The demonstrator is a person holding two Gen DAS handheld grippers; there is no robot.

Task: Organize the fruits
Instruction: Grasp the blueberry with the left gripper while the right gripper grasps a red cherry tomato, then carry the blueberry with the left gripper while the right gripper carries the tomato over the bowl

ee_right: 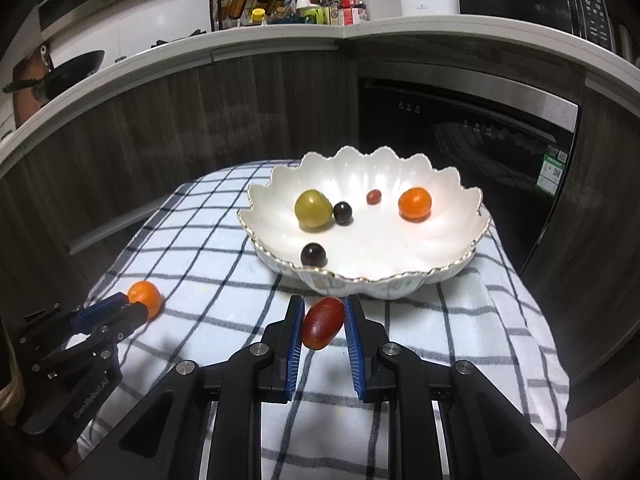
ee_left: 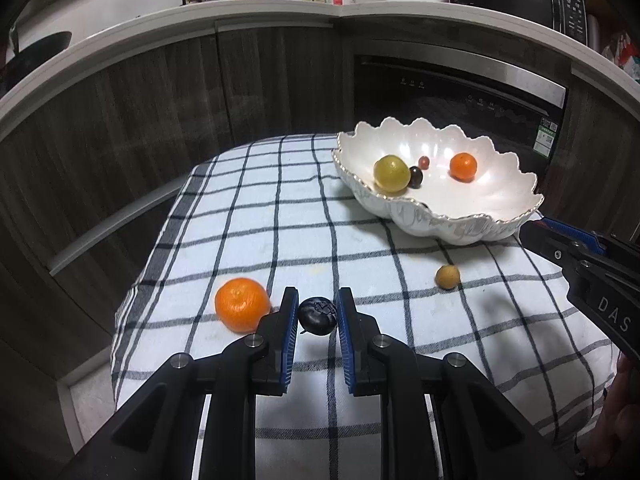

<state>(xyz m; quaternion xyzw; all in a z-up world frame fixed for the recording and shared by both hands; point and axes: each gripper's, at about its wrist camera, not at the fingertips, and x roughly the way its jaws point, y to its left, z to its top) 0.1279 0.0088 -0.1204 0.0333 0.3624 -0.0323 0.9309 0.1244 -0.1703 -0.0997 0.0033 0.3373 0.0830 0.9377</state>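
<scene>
1. Left gripper (ee_left: 318, 314): blue-padded fingers clamped on a small dark, wrinkled round fruit (ee_left: 317, 316), held clear above the checked cloth (ee_left: 280, 220).
2. Right gripper (ee_right: 323, 322): fingers clamped on an oblong red fruit (ee_right: 323, 322), tilted between the pads, just in front of the near rim of the bowl.
3. White scalloped bowl with gold edging (ee_right: 460, 208): standing on the far right part of the cloth, in front of a dark built-in appliance (ee_right: 480, 128).
4. Inside the bowl: a yellow-green round fruit (ee_right: 313, 208) touching a dark grape-like fruit (ee_right: 343, 213); a second dark round fruit (ee_right: 313, 255) near the front rim; a small red fruit (ee_right: 373, 197) toward the back; a small orange citrus (ee_right: 415, 203) on the right, well apart from the others.
5. Loose on the cloth: a larger mandarin (ee_left: 242, 304) just left of the left gripper's finger, and a small tan-brown round fruit (ee_left: 447, 277) between the bowl and the near edge, apart from both grippers.
6. Behind: dark wood-grain cabinet fronts under a pale countertop (ee_left: 360, 10) carrying bottles, a wire rack and a white container.
</scene>
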